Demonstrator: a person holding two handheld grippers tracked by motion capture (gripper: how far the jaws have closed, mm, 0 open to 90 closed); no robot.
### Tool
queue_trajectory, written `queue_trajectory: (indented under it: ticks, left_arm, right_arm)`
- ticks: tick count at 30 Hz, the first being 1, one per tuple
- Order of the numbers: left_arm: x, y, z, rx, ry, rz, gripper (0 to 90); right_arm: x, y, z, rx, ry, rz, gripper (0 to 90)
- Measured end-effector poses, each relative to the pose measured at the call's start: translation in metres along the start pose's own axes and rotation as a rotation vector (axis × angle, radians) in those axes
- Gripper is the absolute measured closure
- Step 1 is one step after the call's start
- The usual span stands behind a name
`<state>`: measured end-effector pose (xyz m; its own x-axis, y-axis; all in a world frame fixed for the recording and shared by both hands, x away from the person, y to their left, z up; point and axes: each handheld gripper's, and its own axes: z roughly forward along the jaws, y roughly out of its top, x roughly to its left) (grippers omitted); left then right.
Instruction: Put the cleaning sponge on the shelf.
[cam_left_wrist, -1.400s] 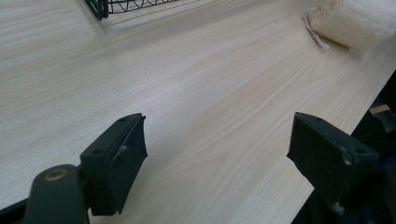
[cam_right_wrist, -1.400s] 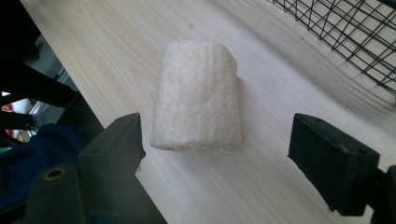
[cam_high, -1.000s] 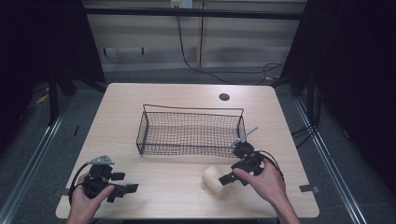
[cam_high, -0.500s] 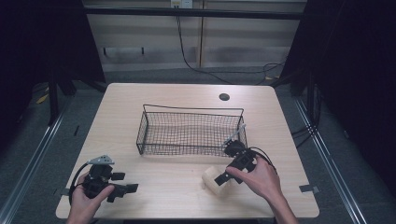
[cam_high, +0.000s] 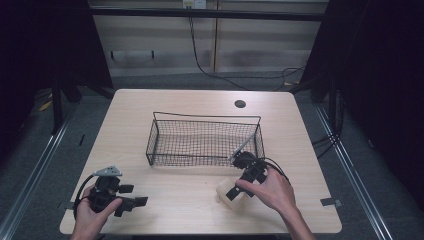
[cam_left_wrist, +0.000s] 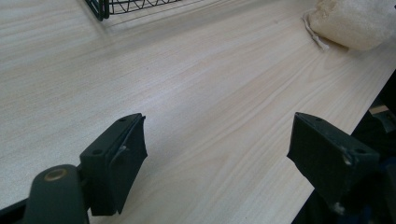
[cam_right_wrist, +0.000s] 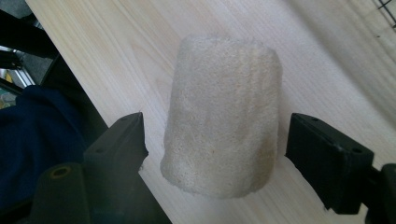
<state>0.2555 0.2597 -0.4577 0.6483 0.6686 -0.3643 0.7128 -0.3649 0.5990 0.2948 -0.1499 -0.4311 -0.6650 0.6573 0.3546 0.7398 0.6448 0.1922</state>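
Right gripper view has the loofah sponge (cam_right_wrist: 223, 116) sitting right between the 2 jaws, which are spread wide and not touching it yet. High view puts the right gripper (cam_high: 235, 192) over it at the table's (cam_high: 200, 100) front edge, just in front of the wire basket (cam_high: 205, 142). Left gripper (cam_high: 136, 203) rests near the front-left corner, jaws apart, holding nothing.
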Motion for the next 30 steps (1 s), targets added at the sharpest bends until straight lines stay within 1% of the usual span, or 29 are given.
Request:
queue_trajectory:
  ticks: [1,3,4,8,9,11,16,17,18,19,21,24,25,29,30]
  left_arm:
    - [0.0,0.0,0.0,0.0,0.0,0.0,18.7]
    - [0.0,0.0,0.0,0.001,0.0,0.001,18.7]
    - [0.0,0.0,0.0,0.001,-0.001,0.001,18.7]
    - [0.0,0.0,0.0,0.001,0.0,0.0,18.7]
    - [0.0,0.0,0.0,0.001,-0.001,0.0,18.7]
    - [0.0,0.0,0.0,-0.002,-0.001,-0.001,18.7]
    - [0.0,0.0,0.0,0.002,-0.001,0.001,18.6]
    - [0.0,0.0,0.0,0.002,-0.001,0.0,18.6]
    - [0.0,0.0,0.0,0.004,0.002,0.002,18.6]
    - [0.0,0.0,0.0,0.006,0.003,0.002,18.6]
    - [0.0,0.0,0.0,0.004,-0.002,0.001,18.6]
    - [0.0,0.0,0.001,0.005,0.0,0.002,18.6]
    - [0.0,0.0,0.001,0.005,-0.001,0.003,18.6]
    - [0.0,0.0,0.0,0.008,-0.002,0.007,18.6]
    - [0.0,0.0,0.0,0.008,-0.002,0.007,18.6]
  right_arm:
    - [0.001,0.0,0.001,-0.004,0.008,0.011,19.7]
    - [0.0,0.001,0.004,0.008,0.006,0.0,19.9]
    - [0.0,0.002,0.005,0.019,0.006,0.007,20.0]
    - [0.001,0.004,0.009,0.037,-0.006,-0.001,20.7]
    - [0.002,0.004,0.012,0.042,-0.018,-0.002,21.8]
    - [0.002,0.005,0.013,0.045,-0.019,0.002,21.8]
    - [0.004,0.008,0.02,0.079,-0.028,0.004,22.2]
    - [0.003,0.009,0.021,0.088,-0.026,-0.004,22.4]
    - [0.004,0.009,0.022,0.092,-0.021,0.011,23.3]
    - [0.004,0.01,0.023,0.095,-0.028,0.004,24.1]
    - [0.006,0.011,0.024,0.112,-0.036,0.016,23.9]
    - [0.006,0.013,0.025,0.123,-0.034,0.015,24.2]
    - [0.005,0.013,0.026,0.126,-0.037,0.008,24.4]
    - [0.006,0.013,0.026,0.136,-0.032,0.018,25.2]
    - [0.007,0.013,0.025,0.139,-0.031,0.03,25.3]
